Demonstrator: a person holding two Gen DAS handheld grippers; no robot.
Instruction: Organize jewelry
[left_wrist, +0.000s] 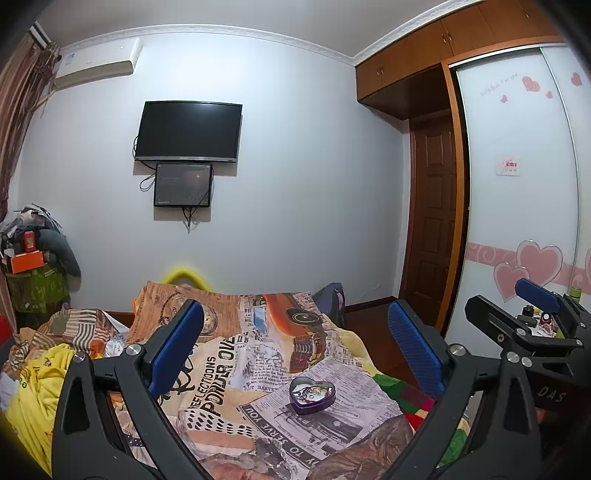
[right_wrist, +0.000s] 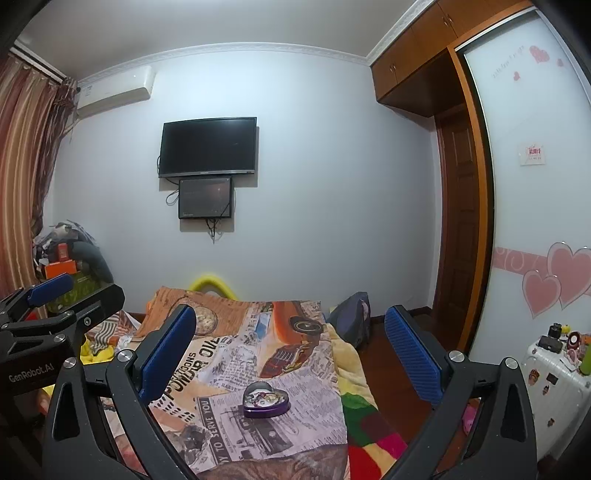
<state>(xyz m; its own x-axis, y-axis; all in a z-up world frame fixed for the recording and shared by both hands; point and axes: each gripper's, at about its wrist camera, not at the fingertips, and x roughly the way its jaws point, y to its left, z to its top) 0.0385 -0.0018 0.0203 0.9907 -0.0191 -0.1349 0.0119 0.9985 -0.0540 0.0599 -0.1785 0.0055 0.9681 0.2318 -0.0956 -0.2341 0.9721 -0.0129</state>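
A purple heart-shaped tin (left_wrist: 312, 396) lies open on the newspaper-print bedspread (left_wrist: 258, 354), with a tangle of jewelry (left_wrist: 314, 392) inside. It also shows in the right wrist view (right_wrist: 265, 400), jewelry (right_wrist: 266, 398) inside. My left gripper (left_wrist: 295, 347) is open and empty, held above and short of the tin. My right gripper (right_wrist: 290, 347) is open and empty, also above and short of the tin. The right gripper shows at the right edge of the left wrist view (left_wrist: 532, 325); the left gripper shows at the left edge of the right wrist view (right_wrist: 55, 306).
The bed carries yellow clothing (left_wrist: 40, 384) and rumpled fabric at the left. A white suitcase (right_wrist: 554, 384) with small items on top stands at the right by the wardrobe door (right_wrist: 535, 184). A dark bag (right_wrist: 351, 317) sits on the floor beside the bed. A TV (right_wrist: 208, 147) hangs on the far wall.
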